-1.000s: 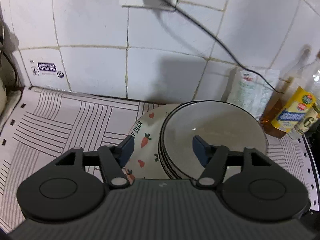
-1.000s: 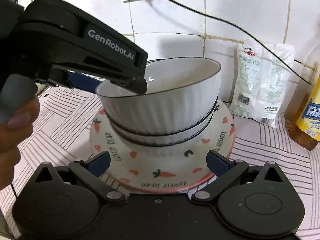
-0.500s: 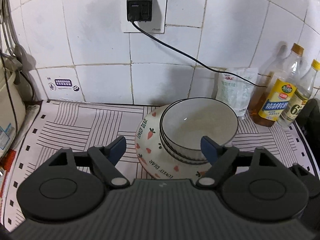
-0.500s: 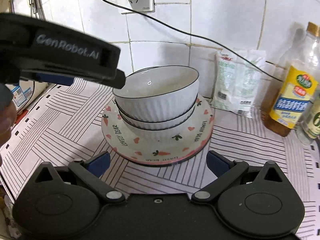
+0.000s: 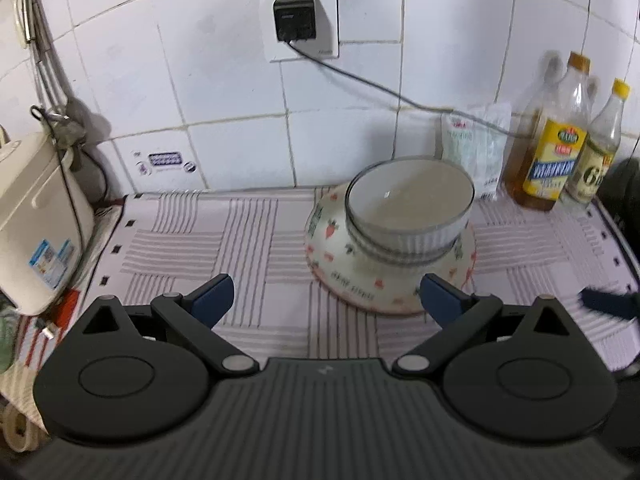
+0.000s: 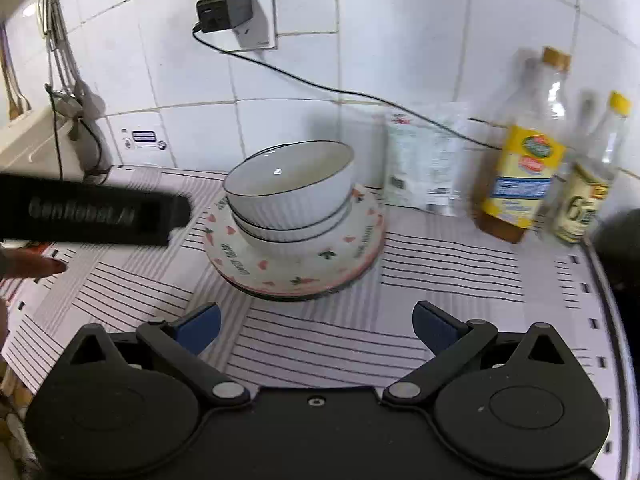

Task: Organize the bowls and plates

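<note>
Backing away from the stack, the left hand-held gripper is standing with its blue pads spread wide and nothing between them; its jaws have just been opening, where a second ago they were closing in on the rim of the top bowl. The right hand-held gripper is likewise spread apart and empty, and is sitting farther from the dishes than it was a second ago. The white ribbed ceramic bowls with dark rims are now resting nested, one inside another, on the round white plate printed with carrots and hearts, which is lying on darker plates beneath it. The whole stack is sitting toward the back edge of the counter, nearer its right end, untouched by either tool. Judging by this, the stacking looks done or nearly so.

The counter is wearing a white cloth with a pink-and-black striped pattern. Behind it, a white tiled wall is carrying a socket with a black plug and trailing cable. Two yellow-labelled oil bottles and a white plastic packet are standing at the back right.
</note>
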A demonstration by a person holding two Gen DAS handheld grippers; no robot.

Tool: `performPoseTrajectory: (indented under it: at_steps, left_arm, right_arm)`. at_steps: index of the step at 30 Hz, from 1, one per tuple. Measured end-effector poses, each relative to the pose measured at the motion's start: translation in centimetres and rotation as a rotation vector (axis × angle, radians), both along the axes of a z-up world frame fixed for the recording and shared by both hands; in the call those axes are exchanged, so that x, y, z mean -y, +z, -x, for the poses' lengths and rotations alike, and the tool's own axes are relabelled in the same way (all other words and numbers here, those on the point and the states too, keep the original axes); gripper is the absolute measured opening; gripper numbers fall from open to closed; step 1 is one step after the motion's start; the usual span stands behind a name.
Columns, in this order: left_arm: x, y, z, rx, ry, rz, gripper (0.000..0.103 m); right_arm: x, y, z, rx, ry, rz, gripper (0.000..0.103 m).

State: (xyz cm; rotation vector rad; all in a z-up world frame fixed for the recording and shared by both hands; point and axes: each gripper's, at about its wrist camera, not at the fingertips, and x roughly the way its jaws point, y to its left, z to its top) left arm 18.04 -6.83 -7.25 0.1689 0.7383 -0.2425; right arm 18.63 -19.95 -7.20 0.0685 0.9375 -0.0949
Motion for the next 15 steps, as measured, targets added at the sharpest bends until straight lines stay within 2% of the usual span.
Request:
performPoseTrajectory:
  at_steps: [3,15]
  left_arm:
    - [-0.3,0.1,1.3,-0.011,0.001,-0.035,0.101]
    - [-2.6,2.7,6.7,-0.009,0.006,-0.033,0.101]
  right_arm:
    - [0.2,1.1,1.3,0.006,-0.032,0.026,0.103]
    - [1.0,5.0,6.7,0.035,-0.17,-0.019,0.103]
